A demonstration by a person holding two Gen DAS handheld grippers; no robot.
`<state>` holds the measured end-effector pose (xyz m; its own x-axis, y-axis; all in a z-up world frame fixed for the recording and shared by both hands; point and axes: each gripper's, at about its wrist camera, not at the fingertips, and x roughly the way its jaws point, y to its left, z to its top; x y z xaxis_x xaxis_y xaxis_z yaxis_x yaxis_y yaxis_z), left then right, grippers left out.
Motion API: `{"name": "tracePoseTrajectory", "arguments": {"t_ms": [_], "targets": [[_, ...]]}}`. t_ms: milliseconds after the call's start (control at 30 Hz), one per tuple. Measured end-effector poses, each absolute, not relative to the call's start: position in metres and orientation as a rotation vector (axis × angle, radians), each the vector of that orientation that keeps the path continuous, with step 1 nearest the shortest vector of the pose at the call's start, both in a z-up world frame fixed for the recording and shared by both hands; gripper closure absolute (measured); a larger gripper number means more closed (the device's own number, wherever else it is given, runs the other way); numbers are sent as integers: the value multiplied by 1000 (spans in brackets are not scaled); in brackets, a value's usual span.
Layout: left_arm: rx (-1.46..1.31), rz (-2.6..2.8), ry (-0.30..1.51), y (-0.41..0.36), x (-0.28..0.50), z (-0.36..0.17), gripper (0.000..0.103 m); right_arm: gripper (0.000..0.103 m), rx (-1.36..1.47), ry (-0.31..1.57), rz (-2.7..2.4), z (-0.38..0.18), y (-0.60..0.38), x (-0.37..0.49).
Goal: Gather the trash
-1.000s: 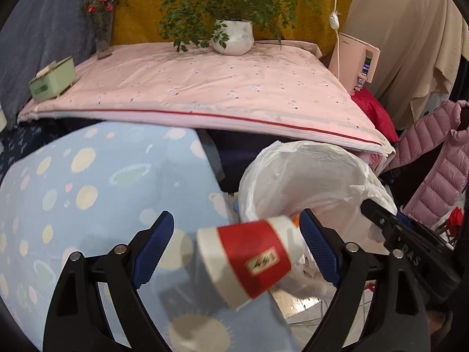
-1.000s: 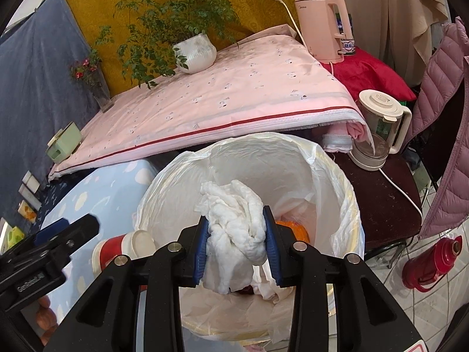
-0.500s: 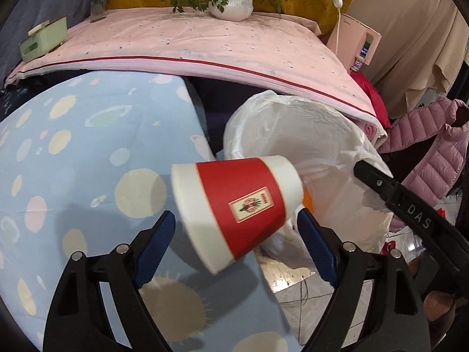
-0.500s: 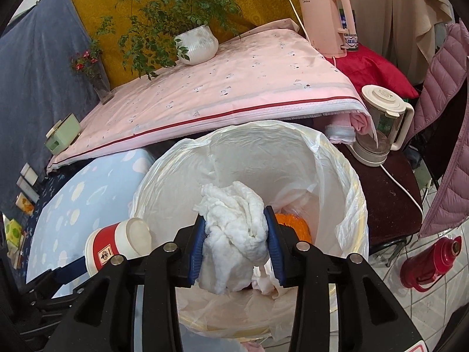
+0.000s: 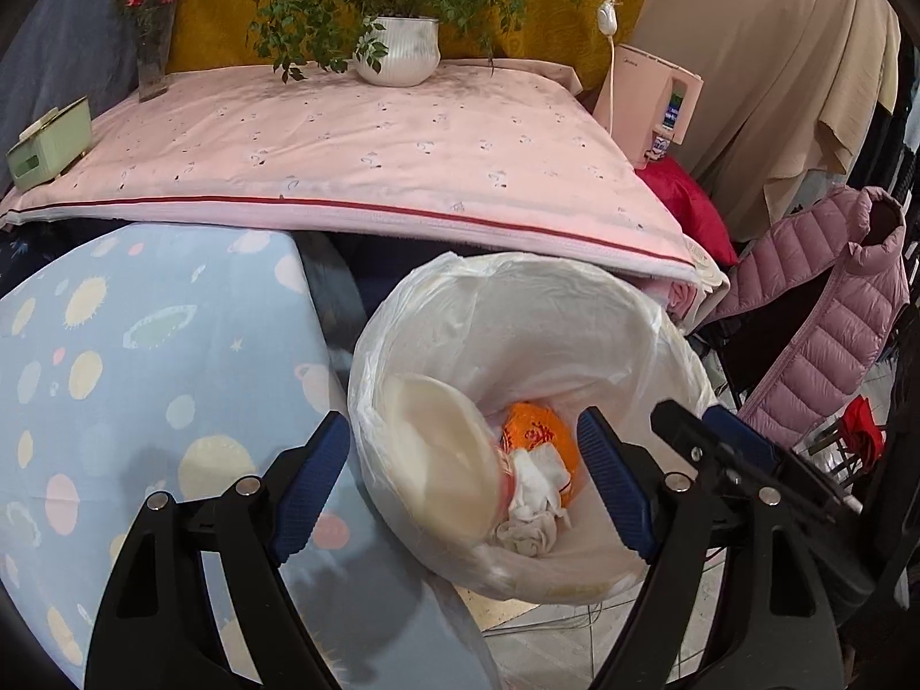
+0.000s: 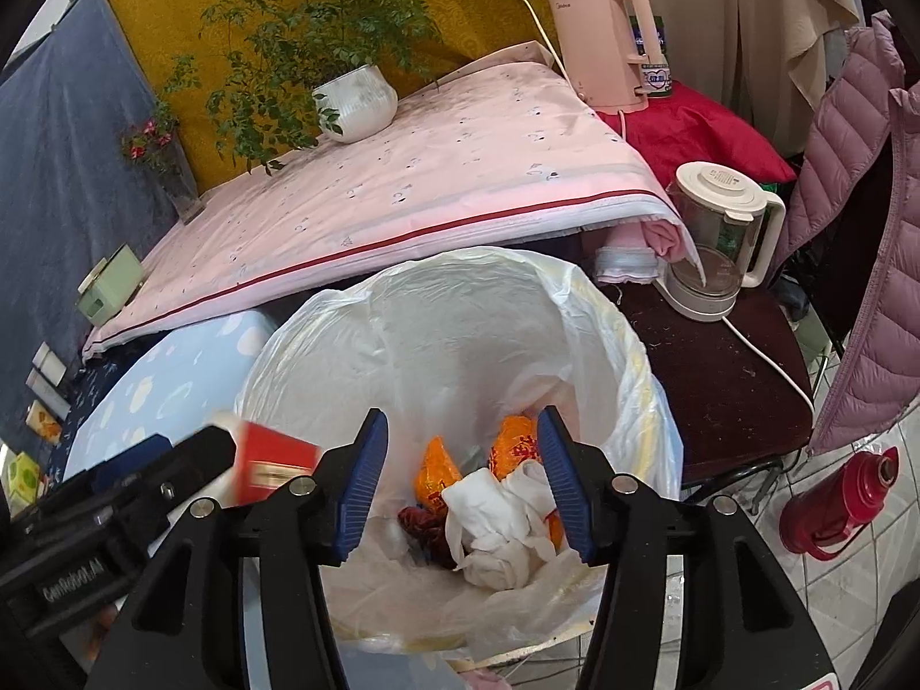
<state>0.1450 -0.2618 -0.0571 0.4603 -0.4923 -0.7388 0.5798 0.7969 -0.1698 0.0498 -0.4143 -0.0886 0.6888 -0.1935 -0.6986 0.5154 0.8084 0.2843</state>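
Note:
A bin lined with a white plastic bag (image 5: 517, 299) (image 6: 460, 299) stands on the floor beside the blue patterned cloth. My left gripper (image 5: 463, 480) is open above its near left rim. A red-and-white paper cup (image 5: 443, 454) (image 6: 270, 460), blurred, is in the air at the bin's mouth, free of the fingers. My right gripper (image 6: 460, 480) is open over the bin. A crumpled white tissue (image 6: 494, 523) (image 5: 532, 503) lies at the bottom on orange wrappers (image 6: 512, 443).
A blue cloth with planets (image 5: 144, 374) covers a surface on the left. Behind is a pink-covered table (image 5: 345, 155) with a potted plant (image 5: 397, 52) and green box (image 5: 49, 144). A glass kettle (image 6: 713, 247), red thermos (image 6: 834, 506) and pink jacket (image 5: 822, 322) stand right.
My right gripper opened and the white tissue fell into the bin. My left gripper moved right over the bin and the paper cup left its fingers, tipping into the bin's mouth.

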Motion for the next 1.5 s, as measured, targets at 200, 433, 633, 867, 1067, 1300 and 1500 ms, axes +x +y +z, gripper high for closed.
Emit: {"name": "tracePoseTrajectory", "arguments": {"t_ms": [200, 433, 633, 867, 1067, 1300, 1500], "targets": [[115, -638, 857, -258, 147, -55, 26, 50, 475, 725, -422, -87, -414, 43], [137, -576, 844, -242, 144, -56, 26, 44, 414, 770, -406, -85, -398, 43], [168, -502, 832, -221, 138, -58, 26, 39, 358, 798, -402, -80, -381, 39], [186, -422, 808, -196, 128, -54, 22, 29, 316, 811, -388, -71, -362, 31], [206, -390, 794, -181, 116, -52, 17, 24, 236, 845, -387, -67, -340, 25], [203, -352, 800, -164, 106, -54, 14, 19, 204, 855, -389, -64, -325, 14], [201, -343, 797, -156, 97, -54, 13, 13, 199, 849, -381, -63, -317, 5]]}}
